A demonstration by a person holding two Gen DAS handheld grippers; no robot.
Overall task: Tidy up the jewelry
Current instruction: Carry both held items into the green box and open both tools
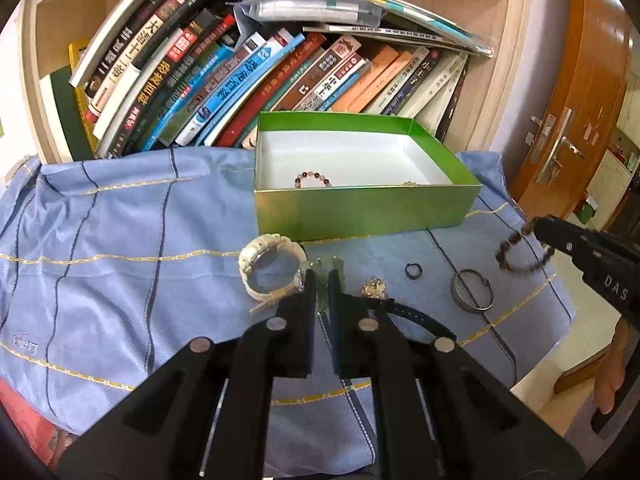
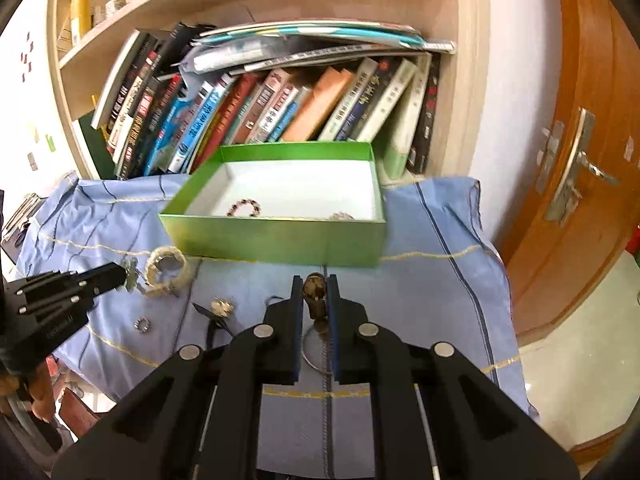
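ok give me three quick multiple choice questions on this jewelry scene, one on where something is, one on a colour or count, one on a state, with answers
1. Where does the white watch lie?
A. inside the box
B. on the blue cloth in front of the box
C. on the bookshelf

2. What colour is the outside of the box?
A. red
B. black
C. green

3. What is the right gripper doing?
A. shut on a dark bead bracelet
B. open and empty
C. shut on a book

Answers:
1 B, the watch sits on the cloth just short of the box's near wall.
2 C, its walls are shiny green.
3 A, dark beads show pinched between its fingers, the loop hanging clear of the cloth.
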